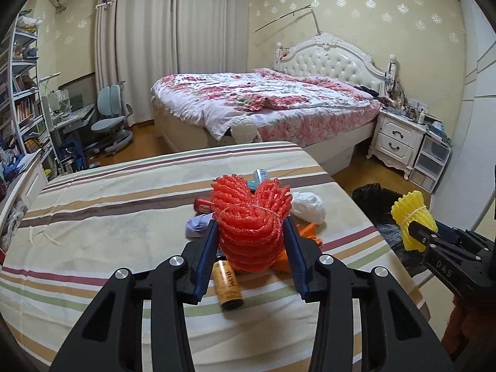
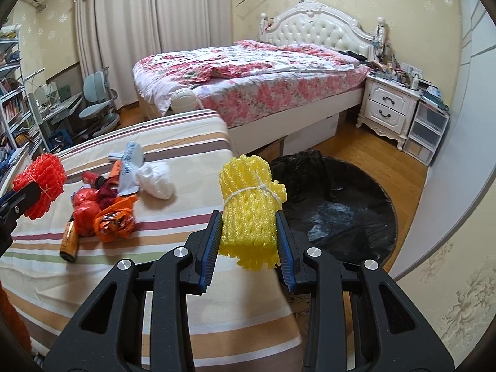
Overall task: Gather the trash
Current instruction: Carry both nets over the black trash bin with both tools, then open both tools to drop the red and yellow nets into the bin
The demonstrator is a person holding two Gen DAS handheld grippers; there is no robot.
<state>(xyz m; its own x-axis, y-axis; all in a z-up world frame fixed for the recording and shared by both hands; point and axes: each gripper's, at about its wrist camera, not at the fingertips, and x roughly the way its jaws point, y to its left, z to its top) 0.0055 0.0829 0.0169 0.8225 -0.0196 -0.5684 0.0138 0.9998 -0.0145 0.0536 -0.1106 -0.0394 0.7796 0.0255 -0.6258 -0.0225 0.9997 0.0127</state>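
While both grippers hold foam bundles, black trash bag (image 2: 341, 204) sits on floor, right of striped table (image 2: 173, 217). Right gripper (image 2: 248, 241) squeezes yellow net (image 2: 248, 210), closer to bag. Left gripper (image 1: 251, 241) squeezes red net (image 1: 251, 226) over table, farther away.

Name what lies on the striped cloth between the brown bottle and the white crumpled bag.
In the right wrist view, red and orange plastic wrappers lie heaped between the brown bottle and the white crumpled bag on the striped cloth.
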